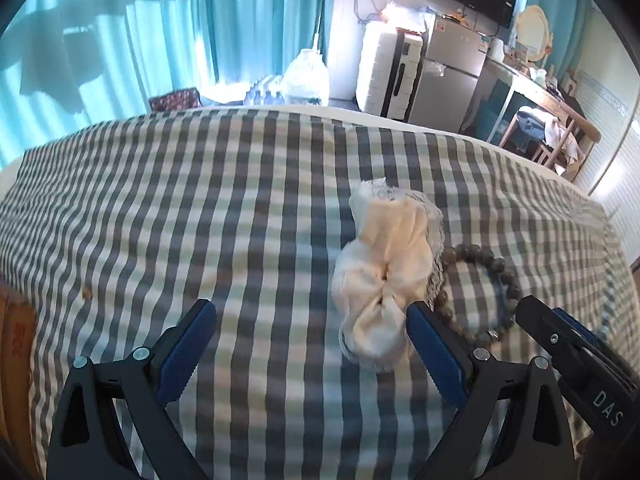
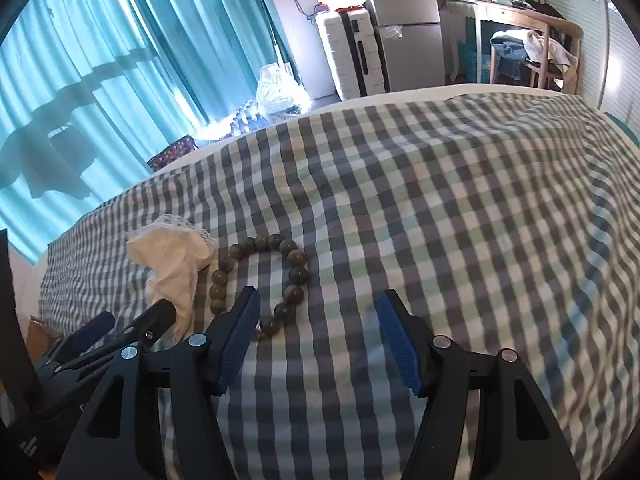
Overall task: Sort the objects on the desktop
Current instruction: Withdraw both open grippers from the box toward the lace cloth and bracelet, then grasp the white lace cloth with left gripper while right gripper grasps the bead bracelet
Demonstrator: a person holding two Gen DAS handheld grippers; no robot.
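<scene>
A cream fabric scrunchie with lace trim [image 1: 386,276] lies on the checked cloth [image 1: 240,208]. A bracelet of brown-grey beads [image 1: 480,292] lies right beside it, touching its lace edge. My left gripper [image 1: 312,312] is open and empty; its right finger [image 1: 432,344] sits between the scrunchie and the bracelet. In the right wrist view, the scrunchie [image 2: 176,264] and bracelet [image 2: 260,276] lie at the left. My right gripper [image 2: 318,304] is open and empty, and its left finger [image 2: 240,336] covers the bracelet's near beads. The right gripper's body also shows in the left wrist view [image 1: 576,360].
The checked cloth [image 2: 440,208] covers a wide soft surface. Behind it are teal curtains [image 1: 120,40], a white suitcase [image 1: 388,72], a small fridge [image 1: 452,72] and a wooden desk with a chair [image 1: 552,120]. A cardboard box edge [image 1: 16,344] shows at the left.
</scene>
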